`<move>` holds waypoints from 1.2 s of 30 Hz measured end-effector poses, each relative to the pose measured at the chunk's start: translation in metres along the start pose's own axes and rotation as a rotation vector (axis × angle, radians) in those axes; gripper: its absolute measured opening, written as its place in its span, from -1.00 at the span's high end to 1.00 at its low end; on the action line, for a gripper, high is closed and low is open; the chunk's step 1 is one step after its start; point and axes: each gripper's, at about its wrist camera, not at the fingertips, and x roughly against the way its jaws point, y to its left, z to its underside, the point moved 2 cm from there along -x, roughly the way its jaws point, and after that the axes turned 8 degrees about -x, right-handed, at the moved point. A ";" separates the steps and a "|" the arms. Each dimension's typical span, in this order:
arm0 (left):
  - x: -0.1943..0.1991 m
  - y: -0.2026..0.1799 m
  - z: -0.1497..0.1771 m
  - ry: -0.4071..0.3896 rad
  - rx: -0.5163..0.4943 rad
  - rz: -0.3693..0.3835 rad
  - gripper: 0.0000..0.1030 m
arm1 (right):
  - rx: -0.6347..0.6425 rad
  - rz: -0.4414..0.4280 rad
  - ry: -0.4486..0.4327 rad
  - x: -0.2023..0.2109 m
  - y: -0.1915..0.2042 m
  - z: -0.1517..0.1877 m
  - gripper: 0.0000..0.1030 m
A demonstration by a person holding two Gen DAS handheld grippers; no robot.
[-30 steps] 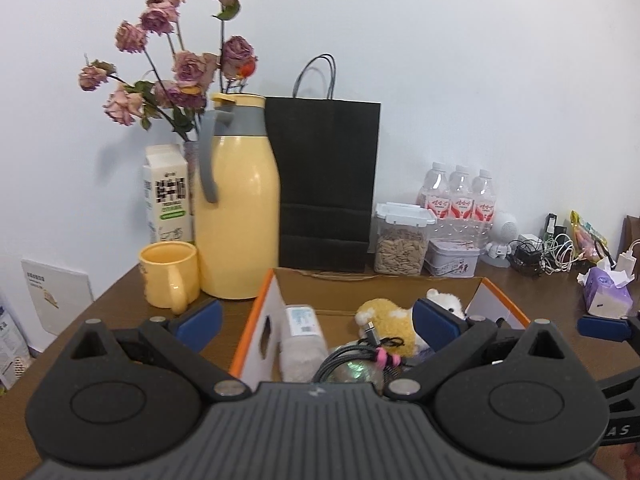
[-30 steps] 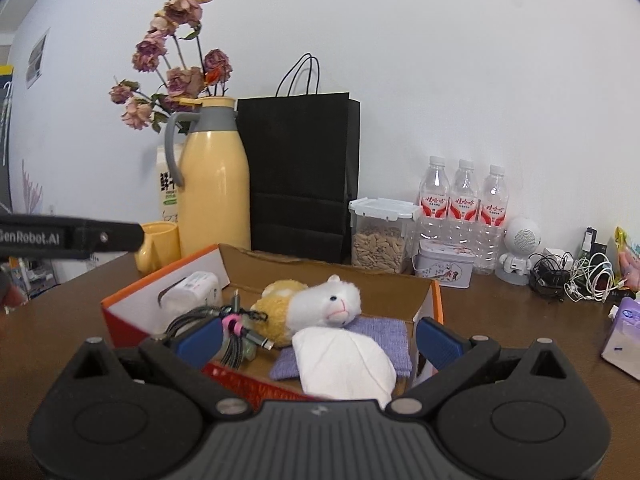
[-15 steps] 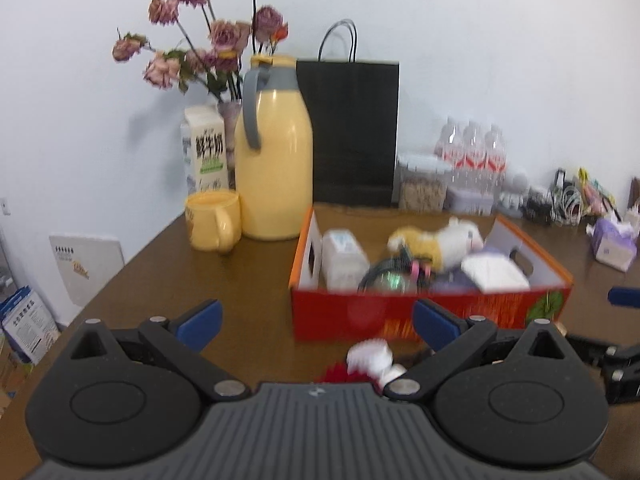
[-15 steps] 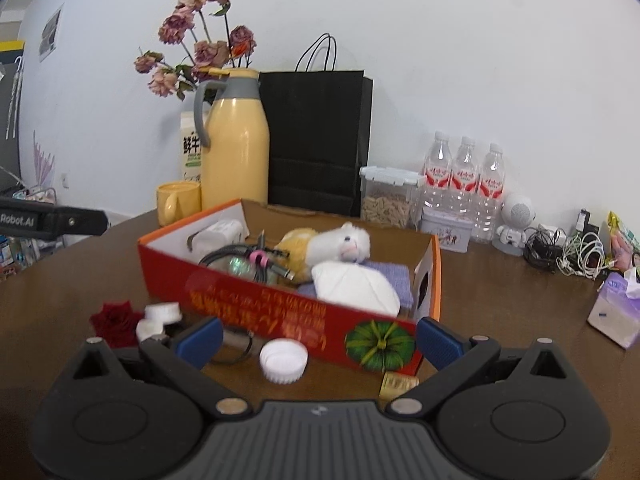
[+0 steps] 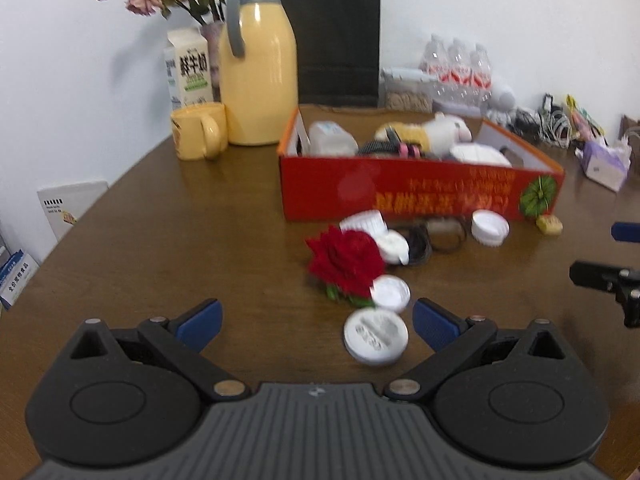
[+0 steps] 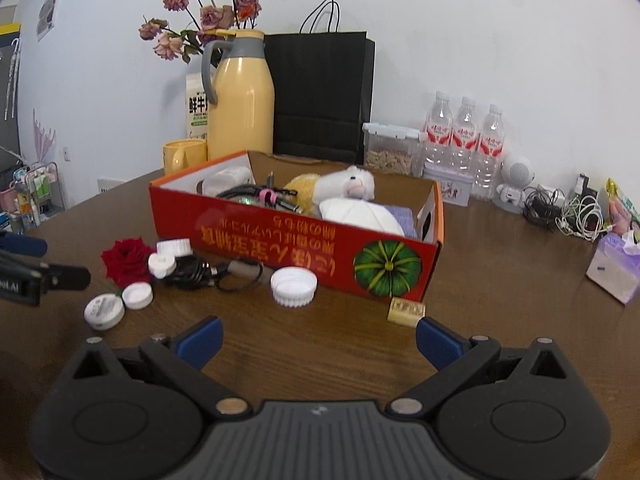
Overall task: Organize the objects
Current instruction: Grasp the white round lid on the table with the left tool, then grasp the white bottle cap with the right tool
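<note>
Red cardboard marks where everything is headed: the box sits in the middle of the brown table, already holding a plush toy, a white cloth and a cable bundle. What's left lies loose on the wood just in front of its long side. Both my grippers hover above the table with their blue-tipped fingers spread wide and nothing between them, the left gripper nearest the clutter, the right gripper back from the box's corner.

The closest piece for my left is a flat white lid lying printed side up, almost between my fingertips. I judge the best approach is to come down low and level, straddle its rim across the widest part, and close gently, since a thin disc like that could skid or flip on polished wood. Just beyond it, touching or nearly so, are another white cap and a red rose, so I should keep my fingers from nudging them.

For my right, the ridged white cap and the small tan block by the pumpkin picture are the easy picks. A black cord tangled beside the caps looks floppy; I'd pinch it at the bunched middle.
</note>
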 end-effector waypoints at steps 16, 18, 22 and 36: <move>-0.010 -0.020 0.012 0.027 -0.022 0.096 0.22 | -0.002 -0.028 0.043 -0.011 0.009 0.011 -1.00; -0.009 -0.018 0.013 0.026 -0.009 0.090 0.22 | 0.000 -0.030 0.048 -0.013 0.010 0.011 -1.00; -0.003 -0.012 0.011 0.011 0.026 0.074 0.22 | 0.002 -0.034 0.054 -0.017 0.012 0.011 -1.00; 0.010 0.011 -0.008 -0.072 0.093 0.010 0.22 | -0.060 0.021 0.044 -0.053 0.017 -0.014 -0.89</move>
